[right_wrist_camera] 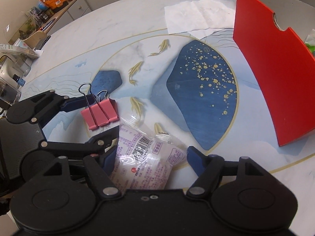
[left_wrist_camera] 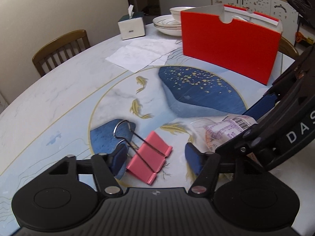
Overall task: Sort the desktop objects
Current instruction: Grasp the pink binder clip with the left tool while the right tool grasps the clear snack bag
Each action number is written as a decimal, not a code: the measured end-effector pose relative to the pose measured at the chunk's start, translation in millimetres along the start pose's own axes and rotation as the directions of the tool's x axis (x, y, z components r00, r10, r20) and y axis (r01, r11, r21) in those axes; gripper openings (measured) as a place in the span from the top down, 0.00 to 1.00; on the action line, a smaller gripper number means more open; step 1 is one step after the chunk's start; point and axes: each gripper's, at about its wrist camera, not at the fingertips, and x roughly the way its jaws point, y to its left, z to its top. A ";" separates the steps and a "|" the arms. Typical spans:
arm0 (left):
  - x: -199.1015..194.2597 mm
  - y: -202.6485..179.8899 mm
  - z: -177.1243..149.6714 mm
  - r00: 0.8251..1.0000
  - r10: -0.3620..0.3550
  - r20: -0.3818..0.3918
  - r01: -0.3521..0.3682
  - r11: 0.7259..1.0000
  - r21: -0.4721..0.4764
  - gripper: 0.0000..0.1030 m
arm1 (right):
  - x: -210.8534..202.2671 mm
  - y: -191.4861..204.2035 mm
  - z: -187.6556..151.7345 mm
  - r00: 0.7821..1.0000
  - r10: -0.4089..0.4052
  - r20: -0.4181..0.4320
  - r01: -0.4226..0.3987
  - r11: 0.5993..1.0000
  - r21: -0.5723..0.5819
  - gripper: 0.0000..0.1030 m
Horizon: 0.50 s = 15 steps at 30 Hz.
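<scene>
Claws straddle their targets on the worktop: the left claw stands apart around the pink binder clip, pads not pressing; the right claw brackets the snack packet, left pad touching, right pad clear.

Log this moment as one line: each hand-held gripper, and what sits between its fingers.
left hand-held gripper: open, straddling pink binder clip | right hand-held gripper: open, straddling snack packet | red box: upright, untouched
</scene>
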 end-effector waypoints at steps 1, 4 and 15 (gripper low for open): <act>0.0 0.2 0.3 1.000 -0.005 -0.002 0.005 1.000 -0.005 0.43 | -0.4 -0.5 0.1 1.000 0.001 0.002 -0.001 1.000 -0.001 0.32; 0.1 2.9 0.9 1.000 -0.027 -0.008 0.027 0.999 -0.033 0.57 | -1.5 -2.4 0.0 1.000 0.010 0.004 -0.010 1.000 -0.003 0.39; -2.2 1.3 1.3 1.000 -0.012 -0.028 0.010 0.997 -0.073 0.67 | -13.7 -6.8 -3.8 0.999 0.025 0.026 -0.025 0.999 -0.028 0.52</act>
